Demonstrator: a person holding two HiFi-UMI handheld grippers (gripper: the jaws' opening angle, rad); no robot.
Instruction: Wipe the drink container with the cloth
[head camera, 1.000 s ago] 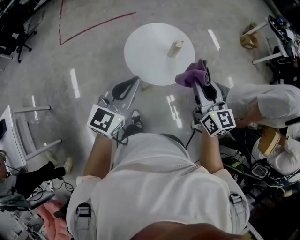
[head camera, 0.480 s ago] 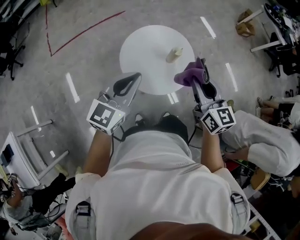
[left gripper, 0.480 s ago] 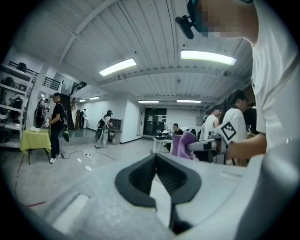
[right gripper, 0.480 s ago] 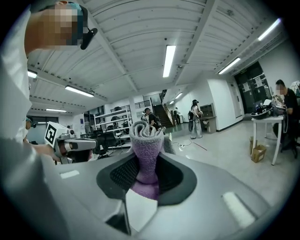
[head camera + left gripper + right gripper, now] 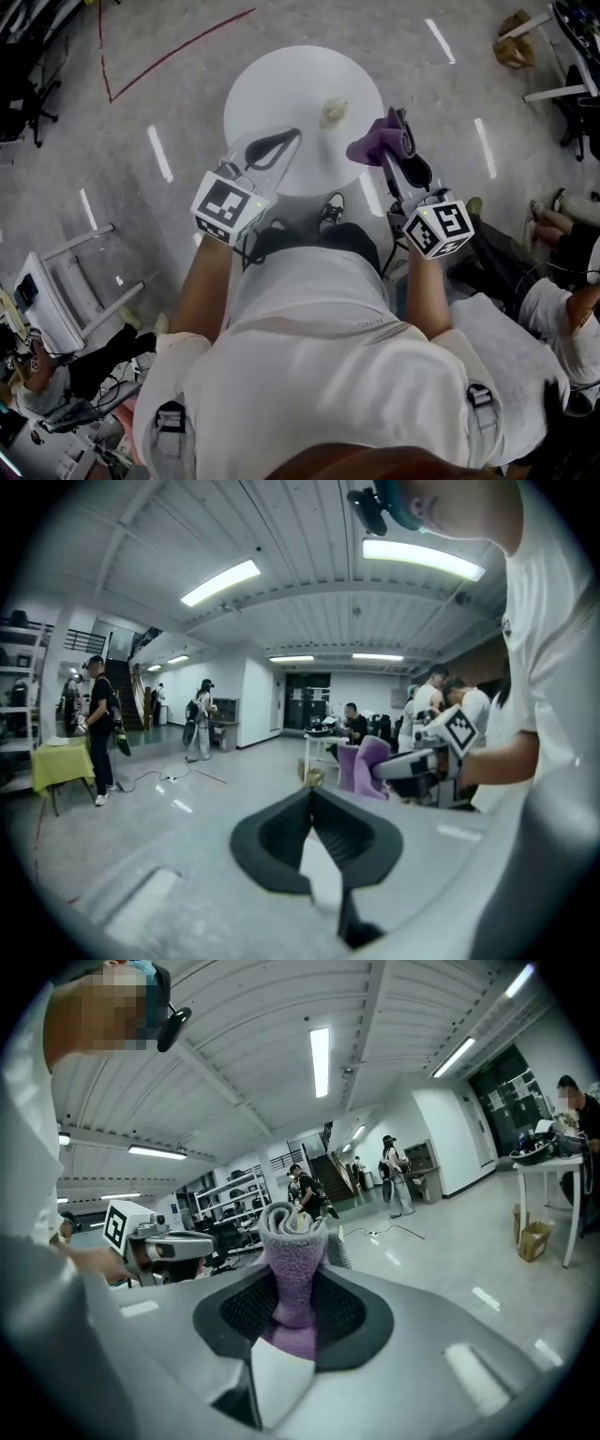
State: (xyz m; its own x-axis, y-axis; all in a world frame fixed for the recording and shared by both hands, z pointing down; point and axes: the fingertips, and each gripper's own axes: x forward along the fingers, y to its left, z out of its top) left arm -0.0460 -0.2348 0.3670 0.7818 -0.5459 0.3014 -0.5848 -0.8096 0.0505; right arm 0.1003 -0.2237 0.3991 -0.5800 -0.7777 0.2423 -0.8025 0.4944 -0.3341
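Both grippers have come forward since a second ago: then we held them over the floor short of the table, and now they reach it. Our left gripper (image 5: pixel 284 141) has its jaws pressed together with nothing between them, and its tips hang over the near left part of the round white table (image 5: pixel 281 80). Our right gripper (image 5: pixel 295 1232) is clamped on the purple cloth (image 5: pixel 293 1265), which stands up in a rolled bunch between the pads and spills out past the tips. In the head view that bunch sits at the table's near right edge, just right of the bottle (image 5: pixel 333 112). The bottle, small and pale, stands upright on the table's right half, beyond and between the two grippers. It is apart from both of them and nearer the cloth than the left jaws. Nothing touches it. Our forearms run back from the marker cubes to the white shirt at the bottom of the head view. Around the table lies a grey floor (image 5: pixel 178 112) with a red line (image 5: pixel 178 42) at upper left, and people sit at the far right.
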